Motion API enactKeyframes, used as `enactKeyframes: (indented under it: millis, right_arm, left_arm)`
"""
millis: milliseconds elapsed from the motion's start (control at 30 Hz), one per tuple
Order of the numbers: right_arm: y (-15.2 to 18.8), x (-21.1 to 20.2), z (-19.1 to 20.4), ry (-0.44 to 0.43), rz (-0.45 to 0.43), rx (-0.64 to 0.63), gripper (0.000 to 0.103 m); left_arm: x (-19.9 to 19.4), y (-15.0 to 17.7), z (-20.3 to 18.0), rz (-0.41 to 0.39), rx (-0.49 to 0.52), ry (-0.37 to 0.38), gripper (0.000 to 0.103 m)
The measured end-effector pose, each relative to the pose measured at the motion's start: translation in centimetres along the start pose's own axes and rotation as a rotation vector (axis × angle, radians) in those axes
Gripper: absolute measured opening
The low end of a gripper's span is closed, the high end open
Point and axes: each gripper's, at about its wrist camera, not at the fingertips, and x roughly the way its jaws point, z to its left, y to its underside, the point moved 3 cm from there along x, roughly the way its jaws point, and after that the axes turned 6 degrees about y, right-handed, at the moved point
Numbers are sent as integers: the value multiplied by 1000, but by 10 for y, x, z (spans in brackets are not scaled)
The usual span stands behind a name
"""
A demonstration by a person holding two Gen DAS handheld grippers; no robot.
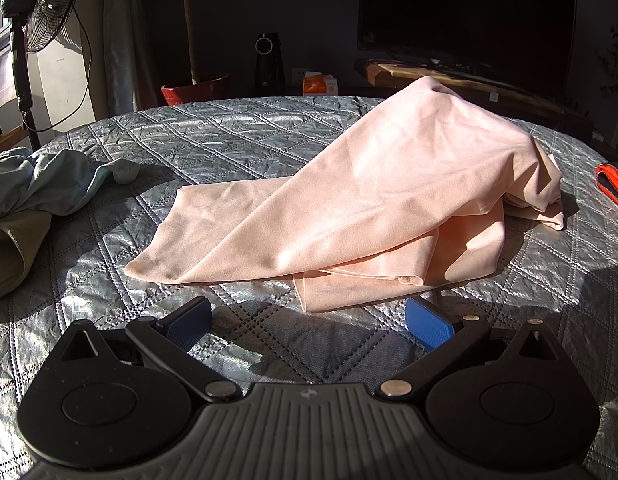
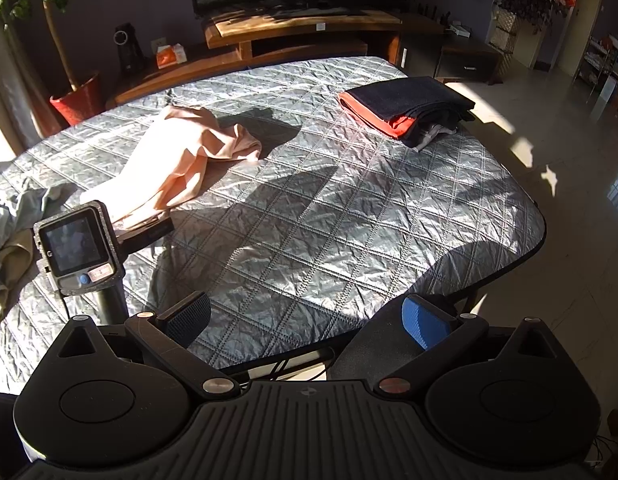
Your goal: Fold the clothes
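Note:
A peach-pink garment [image 1: 349,204] lies loosely bunched on the grey quilted table [image 1: 229,132]; it also shows in the right wrist view [image 2: 177,160]. My left gripper [image 1: 309,320] is open and empty, low over the table just in front of the garment's near edge. My right gripper [image 2: 307,320] is open and empty, held high over the table's near edge, well away from the garment. The left gripper's body with its small screen [image 2: 75,246] shows at the left of the right wrist view.
A heap of pale blue and beige clothes [image 1: 25,196] lies at the table's left. A folded stack of dark and red clothes [image 2: 409,110] sits at the far right corner. A fan [image 1: 41,12], a potted plant [image 1: 197,88] and a TV stand [image 2: 301,28] stand beyond the table.

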Motion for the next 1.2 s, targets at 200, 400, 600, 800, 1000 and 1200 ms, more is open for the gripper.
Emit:
enactKeyframes:
  millis: [200,400,600,800,1000,1200]
  right_arm:
    - [1,1,0,6,5,-2,103]
    - [3,2,-2,10,10,0,103]
    - [3,3,-2,11,12,0,103]
    - [3,4,-1,10,15,2,103]
    - [3,5,-2,11,17,1,103]
    - [5,6,-2,11,18,0,103]
  left_arm:
    - [0,0,0,0,0,0,103]
    - [0,0,0,0,0,0,103]
    - [0,0,0,0,0,0,103]
    - [0,0,0,0,0,0,103]
    - [0,0,0,0,0,0,103]
    - [0,0,0,0,0,1,103]
